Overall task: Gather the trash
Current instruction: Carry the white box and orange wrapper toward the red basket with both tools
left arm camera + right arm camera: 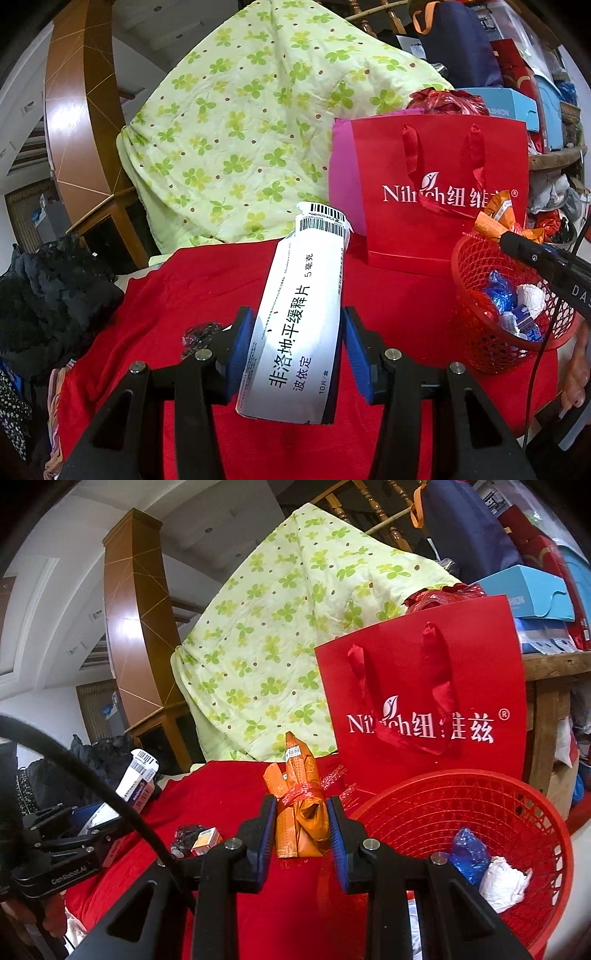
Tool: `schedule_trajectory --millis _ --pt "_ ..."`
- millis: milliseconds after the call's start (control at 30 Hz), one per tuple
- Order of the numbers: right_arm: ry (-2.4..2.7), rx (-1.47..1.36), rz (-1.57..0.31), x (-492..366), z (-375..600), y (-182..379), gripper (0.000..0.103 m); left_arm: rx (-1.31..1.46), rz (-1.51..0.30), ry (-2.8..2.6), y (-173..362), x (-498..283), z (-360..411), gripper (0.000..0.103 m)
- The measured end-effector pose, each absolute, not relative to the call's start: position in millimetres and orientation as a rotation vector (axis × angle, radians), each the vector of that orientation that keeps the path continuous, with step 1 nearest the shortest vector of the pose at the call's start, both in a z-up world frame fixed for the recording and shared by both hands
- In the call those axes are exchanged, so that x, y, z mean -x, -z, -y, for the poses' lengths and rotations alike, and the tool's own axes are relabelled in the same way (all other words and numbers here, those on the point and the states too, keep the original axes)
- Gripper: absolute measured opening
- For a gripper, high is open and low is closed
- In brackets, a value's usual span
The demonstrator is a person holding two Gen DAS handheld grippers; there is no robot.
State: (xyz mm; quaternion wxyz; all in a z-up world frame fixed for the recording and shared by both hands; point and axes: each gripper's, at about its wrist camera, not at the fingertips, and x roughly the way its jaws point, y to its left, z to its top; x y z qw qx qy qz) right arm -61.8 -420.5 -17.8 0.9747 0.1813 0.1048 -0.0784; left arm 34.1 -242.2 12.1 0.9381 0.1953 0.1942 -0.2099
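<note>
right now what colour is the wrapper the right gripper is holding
Orange, tied with a red band; the wrapper shows best in the right wrist view.

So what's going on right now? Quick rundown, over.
Left gripper shut on white medicine box. Right gripper shut on orange wrapper bundle, beside red basket. Two small scraps on red cloth. Nothing blocking, over.

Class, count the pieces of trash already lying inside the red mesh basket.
3 show in the right wrist view of the red mesh basket: a blue crumpled plastic wrapper, a white crumpled paper wad beside it, and a small blue-and-white packet nearby. More may be hidden.
</note>
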Motion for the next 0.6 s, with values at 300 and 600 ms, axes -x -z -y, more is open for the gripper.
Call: schedule_trajectory --millis 300,600 --pt "0.182 -0.379 -0.202 76.4 438.8 22.1 0.029 -0.422 -0.397 0.452 -9.1 -24.5 262.1 0.050" --pt "0.202 -0.395 -0.203 89.2 453.1 26.7 0.029 -0.440 -0.402 0.482 -5.0 -15.0 278.6 0.050"
